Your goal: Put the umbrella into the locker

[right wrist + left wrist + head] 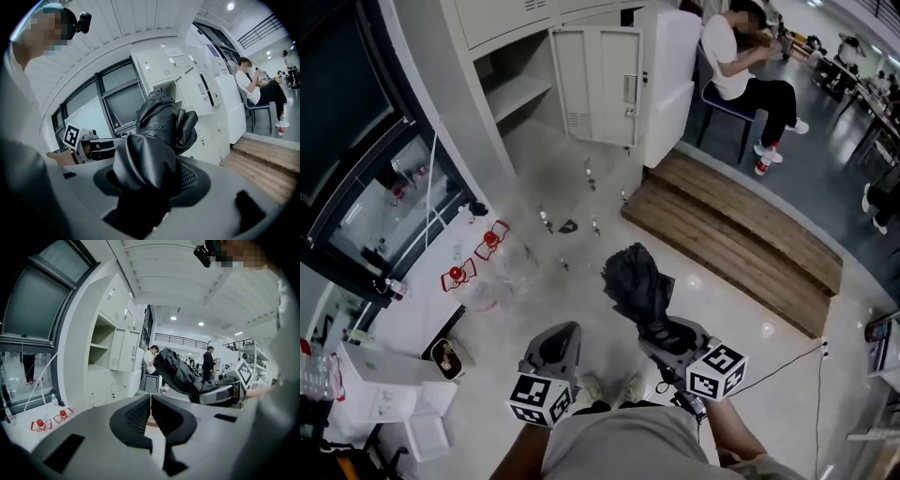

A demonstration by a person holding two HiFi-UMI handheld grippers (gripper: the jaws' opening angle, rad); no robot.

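Observation:
A folded black umbrella (639, 286) sticks forward and up out of my right gripper (667, 335), whose jaws are shut on its lower end. In the right gripper view the umbrella (157, 136) fills the space between the jaws and hides most of the pads. My left gripper (555, 349) hovers beside it with its jaws together and nothing between them; in its own view the pads (151, 417) touch. The grey locker bank stands ahead with one door (598, 82) swung open and a shelf (517, 94) showing inside. From the left gripper view the umbrella (176, 372) and right gripper appear at the right.
A wooden step platform (736, 239) lies to the right of the lockers. A seated person (742, 66) is behind it on a chair. Two red-capped bottles (478, 258) and small bits lie on the floor near the glass wall. White boxes (380, 389) sit at lower left.

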